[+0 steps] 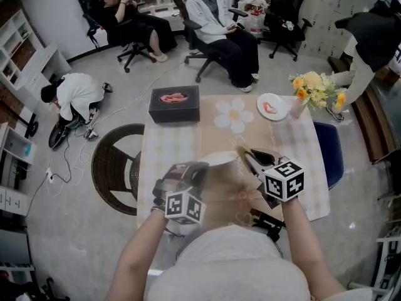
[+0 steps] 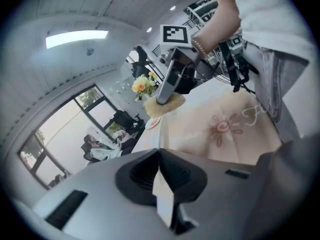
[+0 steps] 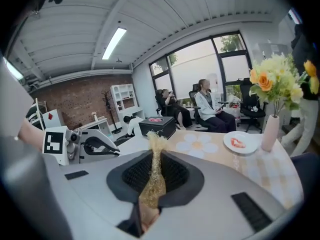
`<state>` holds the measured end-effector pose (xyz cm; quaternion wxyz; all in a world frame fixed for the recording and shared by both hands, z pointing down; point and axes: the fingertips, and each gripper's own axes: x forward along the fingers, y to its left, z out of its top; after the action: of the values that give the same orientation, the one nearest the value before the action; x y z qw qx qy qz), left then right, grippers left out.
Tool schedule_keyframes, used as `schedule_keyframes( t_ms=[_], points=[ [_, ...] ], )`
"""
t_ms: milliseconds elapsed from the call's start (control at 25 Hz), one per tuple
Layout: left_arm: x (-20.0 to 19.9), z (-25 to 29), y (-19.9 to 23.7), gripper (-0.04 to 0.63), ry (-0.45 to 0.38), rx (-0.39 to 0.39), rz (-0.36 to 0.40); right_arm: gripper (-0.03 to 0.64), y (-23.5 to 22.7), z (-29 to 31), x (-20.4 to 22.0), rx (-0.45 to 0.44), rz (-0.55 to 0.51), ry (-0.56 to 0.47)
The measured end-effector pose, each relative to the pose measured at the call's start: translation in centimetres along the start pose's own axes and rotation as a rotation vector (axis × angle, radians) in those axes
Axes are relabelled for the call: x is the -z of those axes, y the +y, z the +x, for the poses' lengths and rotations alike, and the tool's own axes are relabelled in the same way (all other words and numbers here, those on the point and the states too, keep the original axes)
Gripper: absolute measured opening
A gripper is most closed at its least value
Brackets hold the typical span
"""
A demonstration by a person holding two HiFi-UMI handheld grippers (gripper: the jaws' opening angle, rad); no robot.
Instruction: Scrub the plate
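Jaws of the left gripper point(image 1: 199, 168), lower centre-left in the head view, are closed on the rim of the white plate point(image 1: 220, 158), seen edge-on in the left gripper view. Just right of the plate, a straw-coloured scrubber point(image 3: 152, 184) is clamped in the right gripper point(image 1: 244, 155).

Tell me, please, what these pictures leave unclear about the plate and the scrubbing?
1. The plate: in the head view it is mostly hidden behind the left gripper, so whether its surface is clean or dirty is unseen.
2. The scrubber: the right gripper covers much of it in the head view, so whether it touches the plate cannot be told.
3. The pink item on the small plate: too small to identify in any view.
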<state>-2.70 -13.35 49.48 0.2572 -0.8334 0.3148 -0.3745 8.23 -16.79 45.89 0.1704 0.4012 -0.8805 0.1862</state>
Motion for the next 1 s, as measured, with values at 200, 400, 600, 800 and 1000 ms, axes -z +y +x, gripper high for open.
schedule_keyframes(
  t_ms=[200,400,600,800,1000],
  points=[
    [-0.3,-1.4,1.0,0.017,-0.039,-0.001,-0.242,0.048,1.0,-0.6,-1.6,0.038,-0.01,-0.023],
    [0.8,-0.9,1.5,0.017,-0.069,0.006,-0.516,0.048,0.6,-0.8,-1.9,0.062,0.0,-0.036],
    [1.0,-0.9,2.2,0.017,-0.095,-0.002,-0.651,0.048,0.1,-0.9,-1.7,0.091,0.032,-0.041],
    [1.0,-1.0,2.3,0.017,-0.119,0.009,-0.822,0.048,0.5,-1.0,-1.7,0.112,0.041,-0.047],
    [2.5,-0.1,1.2,0.017,-0.172,0.05,-1.182,0.048,-0.1,-1.4,-1.4,0.189,0.059,-0.088]
  ],
)
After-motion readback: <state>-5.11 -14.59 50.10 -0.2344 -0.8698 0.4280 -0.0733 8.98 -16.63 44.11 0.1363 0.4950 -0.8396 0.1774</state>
